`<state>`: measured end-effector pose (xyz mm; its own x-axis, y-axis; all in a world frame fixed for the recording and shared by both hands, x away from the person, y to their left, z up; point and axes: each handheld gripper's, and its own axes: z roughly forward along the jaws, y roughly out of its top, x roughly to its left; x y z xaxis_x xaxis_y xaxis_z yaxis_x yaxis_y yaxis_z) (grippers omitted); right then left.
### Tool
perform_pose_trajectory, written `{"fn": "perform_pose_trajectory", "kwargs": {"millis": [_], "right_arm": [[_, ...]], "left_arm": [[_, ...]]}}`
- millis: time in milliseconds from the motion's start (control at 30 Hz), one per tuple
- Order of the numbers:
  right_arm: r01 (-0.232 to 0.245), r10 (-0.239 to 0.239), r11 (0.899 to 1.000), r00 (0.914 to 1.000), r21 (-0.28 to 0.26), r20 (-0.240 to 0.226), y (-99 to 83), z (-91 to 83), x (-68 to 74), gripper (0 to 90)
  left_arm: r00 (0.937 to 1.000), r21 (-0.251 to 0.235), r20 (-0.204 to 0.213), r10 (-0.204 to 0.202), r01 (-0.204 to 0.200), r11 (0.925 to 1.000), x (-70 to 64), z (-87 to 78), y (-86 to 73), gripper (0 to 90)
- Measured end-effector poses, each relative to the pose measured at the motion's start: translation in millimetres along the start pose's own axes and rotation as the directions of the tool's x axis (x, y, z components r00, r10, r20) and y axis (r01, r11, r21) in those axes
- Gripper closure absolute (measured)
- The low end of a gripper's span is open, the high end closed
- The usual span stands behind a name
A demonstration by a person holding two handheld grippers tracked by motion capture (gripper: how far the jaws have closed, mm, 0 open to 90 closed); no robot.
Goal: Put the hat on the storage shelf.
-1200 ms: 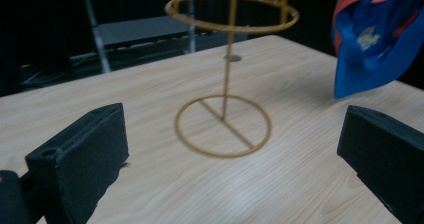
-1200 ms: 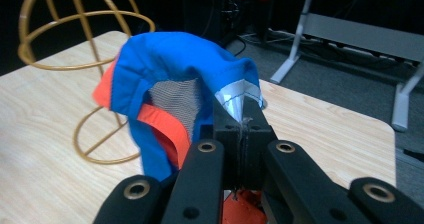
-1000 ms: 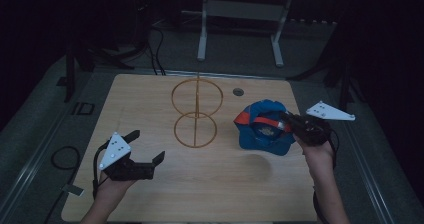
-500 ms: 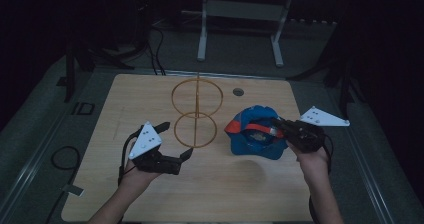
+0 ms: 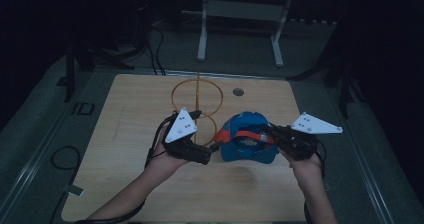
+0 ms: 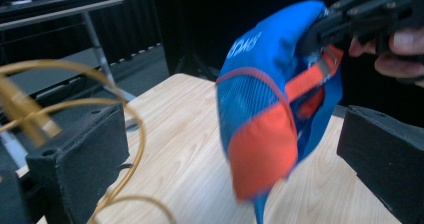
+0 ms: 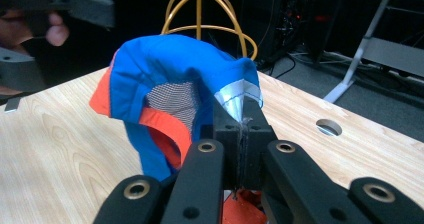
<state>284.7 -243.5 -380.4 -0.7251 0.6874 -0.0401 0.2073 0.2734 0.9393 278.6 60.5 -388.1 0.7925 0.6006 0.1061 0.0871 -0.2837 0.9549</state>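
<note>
Currently the right gripper [image 5: 272, 132] is clamped on the rim of the blue-and-orange cap [image 5: 248, 143], jaws pinched tight on the fabric in the right gripper view, holding it up over the near middle of the wooden table [image 5: 125, 149]. Left gripper [image 5: 216, 146] sits just beside the cap's orange brim with its jaws spread wide, the cap hanging between them in the left gripper view. The yellow wire stand [image 5: 198, 96] stands just behind the left gripper.
</note>
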Motion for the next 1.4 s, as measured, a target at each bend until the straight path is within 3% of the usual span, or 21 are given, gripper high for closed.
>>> {"fn": "perform_pose_trajectory", "kwargs": {"millis": [233, 367, 600, 733, 867, 1067, 1267, 1333, 1400], "right_arm": [[0.004, -0.004, 1.000, 0.9996, -0.005, -0.027, -1.1, -0.2, 6.4, 88.9], [0.011, -0.011, 1.000, 0.9992, -0.001, -0.038, -2.2, -1.0, 8.8, 88.9], [0.006, -0.006, 1.000, 0.9987, 0.001, -0.051, -5.4, -0.3, 12.1, 88.9], [0.006, -0.006, 1.000, 0.9984, 0.004, -0.056, -7.1, -0.5, 14.7, 88.9], [0.008, -0.007, 1.000, 0.9980, 0.013, -0.062, -8.9, 0.4, 18.0, 88.9], [0.001, 0.000, 1.000, 0.9978, 0.019, -0.066, -12.0, 2.1, 22.2, 88.9], [-0.021, 0.020, 1.000, 0.9967, -0.001, -0.079, -11.0, -5.9, 26.9, 86.5], [-0.027, 0.025, 0.999, 0.9954, -0.019, -0.092, -10.1, -10.2, 28.5, 81.8], [-0.026, 0.022, 0.999, 0.9945, -0.038, -0.102, -8.9, -16.0, 30.3, 74.8]], "left_arm": [[0.9995, 0.013, 0.029, 0.009, -0.009, 0.9999, -7.6, 23.7, 8.5, 6.7], [0.9987, 0.031, 0.051, 0.009, -0.011, 0.9995, -9.7, 33.1, 8.5, 18.4], [0.9962, 0.066, 0.086, 0.013, -0.019, 0.9977, -14.4, 43.6, 8.1, 47.9], [0.9969, 0.078, 0.075, 0.026, -0.032, 0.9964, -17.3, 45.3, 8.1, 63.5], [0.9980, 0.090, 0.050, 0.039, -0.043, 0.9950, -19.7, 47.5, 7.9, 87.0], [0.9970, 0.086, 0.019, 0.075, -0.076, 0.9934, -22.3, 46.7, 8.3, 88.9], [0.9909, 0.033, 0.022, 0.133, -0.133, 0.9905, -25.3, 39.7, 13.7, 89.0], [0.9888, 0.011, 0.022, 0.147, -0.148, 0.9890, -25.5, 37.7, 14.0, 89.0], [0.9862, -0.010, 0.049, 0.158, -0.158, 0.9874, -23.1, 35.5, 12.8, 89.0]]}}
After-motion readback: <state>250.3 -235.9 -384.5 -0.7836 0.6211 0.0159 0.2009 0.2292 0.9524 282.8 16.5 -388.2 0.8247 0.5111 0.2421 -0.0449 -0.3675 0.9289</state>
